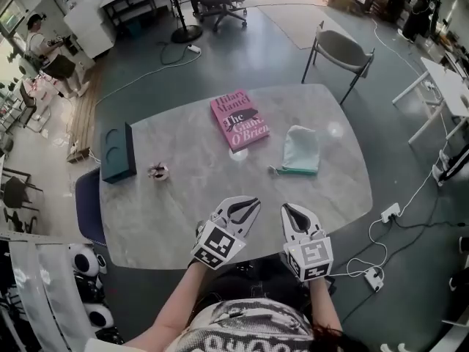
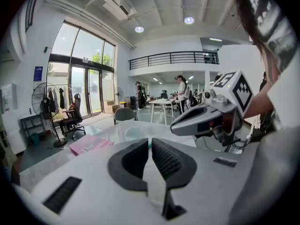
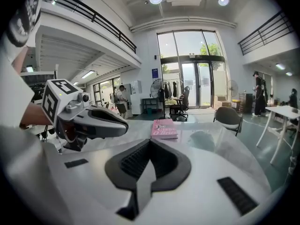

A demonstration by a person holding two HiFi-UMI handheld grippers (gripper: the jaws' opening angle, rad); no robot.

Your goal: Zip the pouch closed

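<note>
A pale mint pouch [image 1: 300, 149] lies flat on the grey marble table [image 1: 183, 211], right of centre, with its teal zip edge toward me. My left gripper [image 1: 253, 201] and right gripper [image 1: 287, 208] hover side by side over the table's near edge, well short of the pouch. Both point forward and both are shut with nothing between the jaws. In the left gripper view the shut jaws [image 2: 150, 142] half hide the pouch [image 2: 133, 133], and the right gripper [image 2: 206, 118] shows at the right. In the right gripper view the pouch [image 3: 206, 139] lies ahead, right of the shut jaws [image 3: 150, 142].
A pink book [image 1: 239, 119] lies beyond the pouch's left side. A dark teal box [image 1: 119, 152] and a small crumpled object [image 1: 157, 171] sit at the table's left. A grey chair [image 1: 341, 50] stands behind the table. Cables and a power strip [image 1: 388, 213] lie on the floor at right.
</note>
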